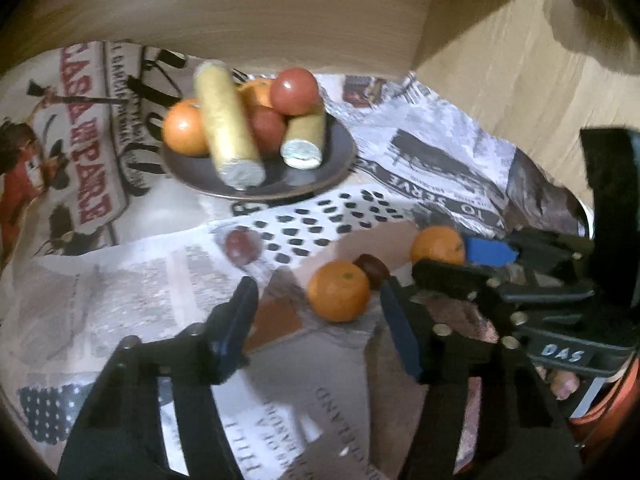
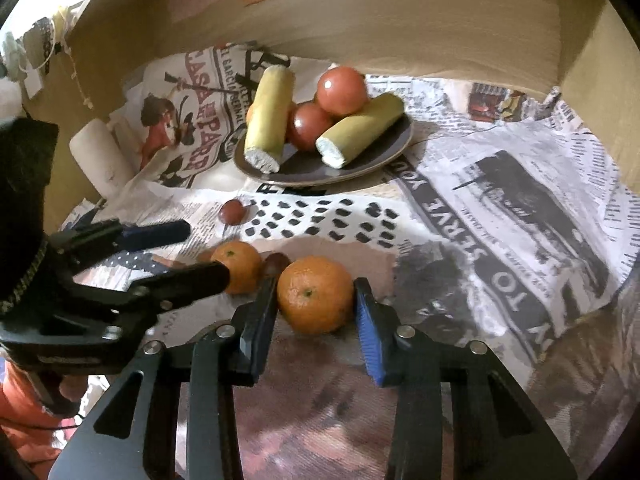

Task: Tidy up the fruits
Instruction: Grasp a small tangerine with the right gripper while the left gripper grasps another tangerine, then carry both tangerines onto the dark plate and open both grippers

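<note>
A dark plate (image 1: 304, 184) (image 2: 384, 156) holds two corn cobs (image 1: 228, 128) (image 2: 268, 116), red tomatoes (image 1: 294, 90) (image 2: 342, 90) and oranges (image 1: 184, 128). Two loose oranges lie on the newspaper. My right gripper (image 2: 316, 300) is open, its fingers on either side of the nearer orange (image 2: 315, 294) (image 1: 438, 245). My left gripper (image 1: 320, 308) is open, the other orange (image 1: 339, 291) (image 2: 236, 266) just ahead between its fingertips. A dark small fruit (image 1: 372, 270) (image 2: 276, 264) lies between the oranges. A small red fruit (image 1: 241, 245) (image 2: 232, 212) lies apart.
Newspaper sheets (image 2: 500, 200) cover the surface. A wooden wall (image 1: 280, 12) rises behind the plate and at the right. A white roll (image 2: 102, 156) lies at the left in the right wrist view.
</note>
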### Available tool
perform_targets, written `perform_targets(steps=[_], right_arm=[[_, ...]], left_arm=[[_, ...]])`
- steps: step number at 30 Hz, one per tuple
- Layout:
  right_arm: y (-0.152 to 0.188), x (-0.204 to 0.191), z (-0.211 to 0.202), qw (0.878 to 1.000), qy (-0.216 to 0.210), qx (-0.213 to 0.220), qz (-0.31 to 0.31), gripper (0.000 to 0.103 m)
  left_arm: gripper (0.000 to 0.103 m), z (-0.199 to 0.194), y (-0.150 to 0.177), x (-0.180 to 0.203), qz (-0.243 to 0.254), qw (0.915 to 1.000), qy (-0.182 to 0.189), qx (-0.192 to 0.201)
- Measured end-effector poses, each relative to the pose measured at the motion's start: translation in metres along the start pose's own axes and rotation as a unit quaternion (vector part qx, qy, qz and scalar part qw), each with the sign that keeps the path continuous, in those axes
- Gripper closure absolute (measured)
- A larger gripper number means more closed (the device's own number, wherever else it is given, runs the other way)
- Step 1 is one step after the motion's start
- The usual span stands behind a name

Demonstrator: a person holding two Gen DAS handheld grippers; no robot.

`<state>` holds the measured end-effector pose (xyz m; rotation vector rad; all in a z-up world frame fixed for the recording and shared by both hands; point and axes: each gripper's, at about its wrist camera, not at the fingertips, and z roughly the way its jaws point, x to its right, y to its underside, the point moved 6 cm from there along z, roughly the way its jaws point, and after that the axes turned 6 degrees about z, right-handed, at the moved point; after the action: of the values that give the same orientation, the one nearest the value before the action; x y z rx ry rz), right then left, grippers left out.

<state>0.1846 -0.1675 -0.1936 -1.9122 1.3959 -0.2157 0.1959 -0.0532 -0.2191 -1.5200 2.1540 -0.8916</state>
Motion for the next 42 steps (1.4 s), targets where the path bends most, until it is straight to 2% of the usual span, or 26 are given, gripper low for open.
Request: perform_targets(steps=[2, 4, 7, 16, 31, 37, 42], right_arm=[[-0.002, 0.004, -0.004, 1.0, 0.002, 0.005, 0.004, 0.068], [-0.003, 0.008, -0.009, 1.0, 0.004, 0.009, 0.008, 0.068], [-0.005, 0.013, -0.014, 1.0, 0.006, 0.014, 0.012, 0.068], [-0.02, 0.009, -0.016, 1.0, 0.004, 0.025, -0.003, 0.068], [-0.071, -0.016, -0.014, 0.998, -0.007, 0.058, -0.034, 0.068], [-0.089, -0.023, -0.004, 0.997, -0.011, 0.061, -0.043, 0.068], [-0.097, -0.026, 0.011, 0.998, -0.012, 0.049, -0.049, 0.068]], left_arm=[[0.05, 0.01, 0.0, 0.004, 0.002, 0.9999, 0.005, -0.011], [0.06, 0.017, 0.0, 0.006, 0.002, 0.9998, 0.008, -0.018], [0.068, 0.017, -0.001, 0.007, 0.002, 0.9998, 0.013, -0.015], [0.068, -0.005, -0.008, -0.009, -0.012, 0.9998, 0.008, 0.01], [0.068, -0.05, -0.06, -0.066, -0.032, 0.9951, -0.045, 0.082], [0.068, -0.048, -0.074, -0.086, -0.038, 0.9936, -0.061, 0.087], [0.068, -0.034, -0.079, -0.099, -0.035, 0.9942, -0.071, 0.073]])
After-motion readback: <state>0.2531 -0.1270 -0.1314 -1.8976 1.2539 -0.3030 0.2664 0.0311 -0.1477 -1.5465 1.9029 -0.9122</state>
